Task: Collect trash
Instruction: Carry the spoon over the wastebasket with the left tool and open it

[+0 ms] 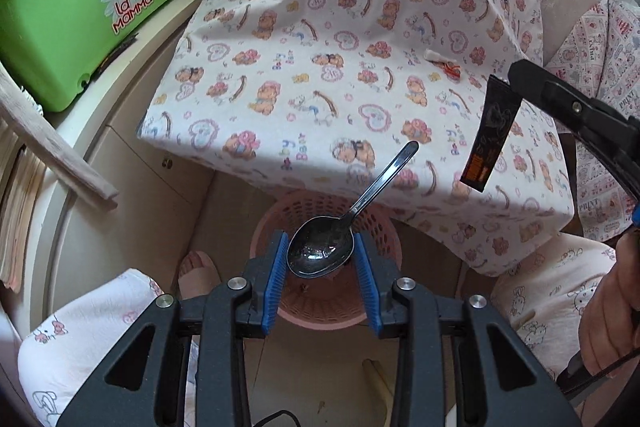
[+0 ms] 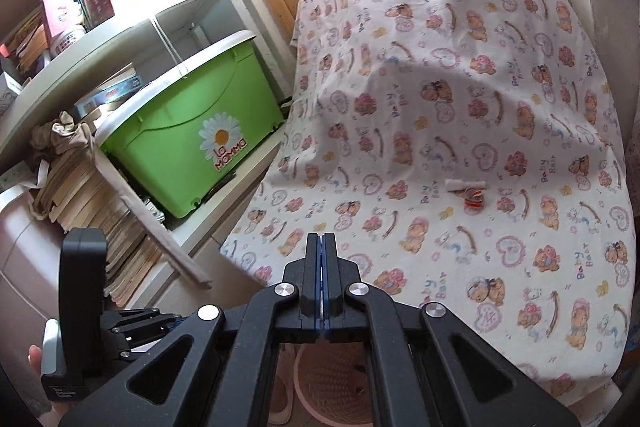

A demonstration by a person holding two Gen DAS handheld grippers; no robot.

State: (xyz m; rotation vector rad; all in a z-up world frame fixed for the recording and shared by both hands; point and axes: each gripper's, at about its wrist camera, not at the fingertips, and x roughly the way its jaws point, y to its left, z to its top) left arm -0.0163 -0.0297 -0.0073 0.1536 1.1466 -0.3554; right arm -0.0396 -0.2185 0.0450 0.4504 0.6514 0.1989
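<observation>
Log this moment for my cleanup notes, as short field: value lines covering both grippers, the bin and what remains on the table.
left gripper: holds a spoon by its bowl, above the bin
right gripper: shut on a dark wrapper that hangs down
bin: pink basket on the floor by the table edge
table: covered by a printed cloth
left on table: small white piece, orange scrap
</observation>
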